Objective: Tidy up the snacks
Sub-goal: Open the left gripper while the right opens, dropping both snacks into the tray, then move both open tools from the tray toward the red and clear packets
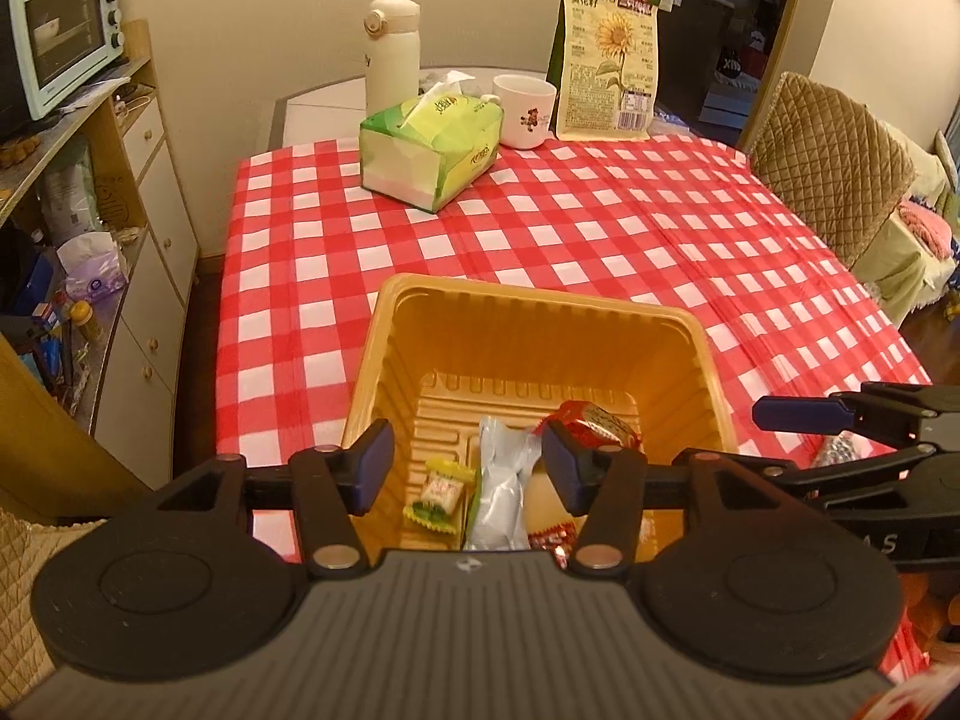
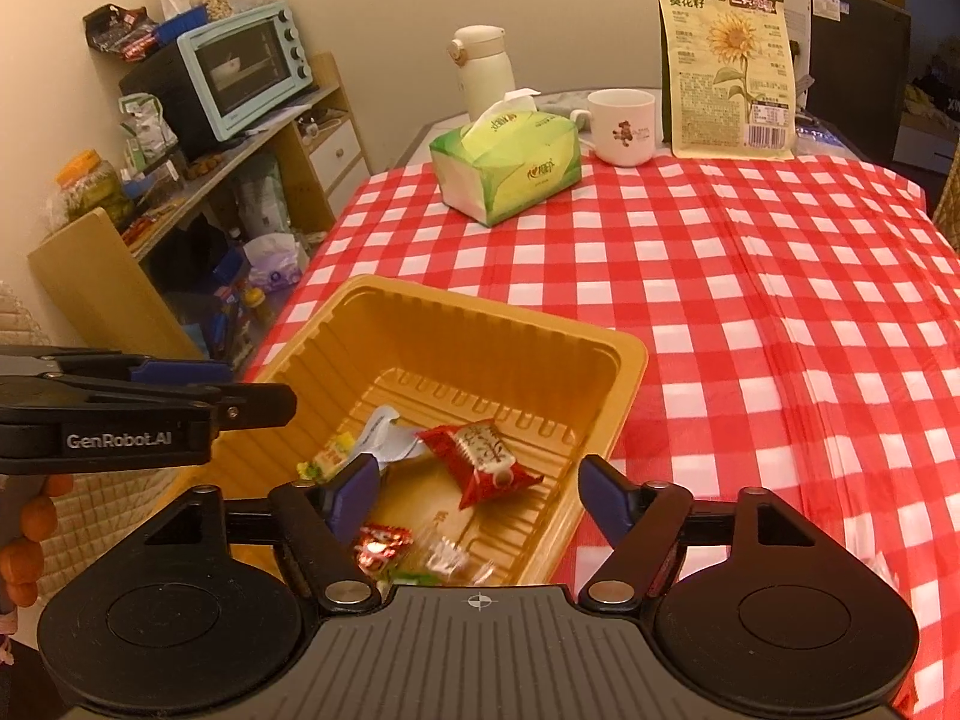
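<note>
2 parted grippers, left (image 1: pixel 468 468) and right (image 2: pixel 477 495), above snacks (image 2: pixel 486 459) in tray (image 2: pixel 480 330)

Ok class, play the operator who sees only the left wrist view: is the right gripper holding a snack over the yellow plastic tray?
Observer: No, the right gripper is open, nothing between its pads.
Operator: My finger half hides the red wrapped sweet. Where is it?
Observer: The red wrapped sweet lies loose on the floor of the yellow plastic tray.
Operator: Anything by the near wall?
Observer: A clear-wrapped sweet, close to it.
</note>
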The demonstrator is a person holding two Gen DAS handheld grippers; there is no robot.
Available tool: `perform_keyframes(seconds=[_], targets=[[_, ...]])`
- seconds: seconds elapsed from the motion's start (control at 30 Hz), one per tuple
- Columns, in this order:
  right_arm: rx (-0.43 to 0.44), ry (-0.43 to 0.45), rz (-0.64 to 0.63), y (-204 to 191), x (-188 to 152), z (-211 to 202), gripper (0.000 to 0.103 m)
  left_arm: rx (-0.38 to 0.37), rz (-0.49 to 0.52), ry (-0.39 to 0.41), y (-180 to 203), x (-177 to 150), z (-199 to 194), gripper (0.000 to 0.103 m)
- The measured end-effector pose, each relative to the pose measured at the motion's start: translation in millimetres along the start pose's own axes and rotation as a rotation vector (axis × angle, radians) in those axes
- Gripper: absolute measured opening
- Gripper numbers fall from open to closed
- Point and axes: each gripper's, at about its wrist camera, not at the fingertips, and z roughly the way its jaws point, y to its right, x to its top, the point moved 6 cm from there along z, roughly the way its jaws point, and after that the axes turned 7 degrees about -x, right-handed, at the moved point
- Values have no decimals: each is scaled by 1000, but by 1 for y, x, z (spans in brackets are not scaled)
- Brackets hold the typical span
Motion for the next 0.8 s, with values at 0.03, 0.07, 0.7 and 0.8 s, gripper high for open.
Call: perform_keyframes(seconds=[0.03, 0.07, 0.7, 0.8], targets=[[2, 2, -1, -1, -1, -4, 78, 1, -5, 2, 1, -2, -5, 59], [4, 4, -4, -2, -3, -7, 79, 2, -9, 8, 1, -4, -10, 61], [59, 1, -38, -5, -58, -82, 85, 9, -22, 17, 45, -71, -85, 72], [68, 0, -47, -2, -69, -93, 85, 14, -29, 12, 55, -82, -92, 72]])
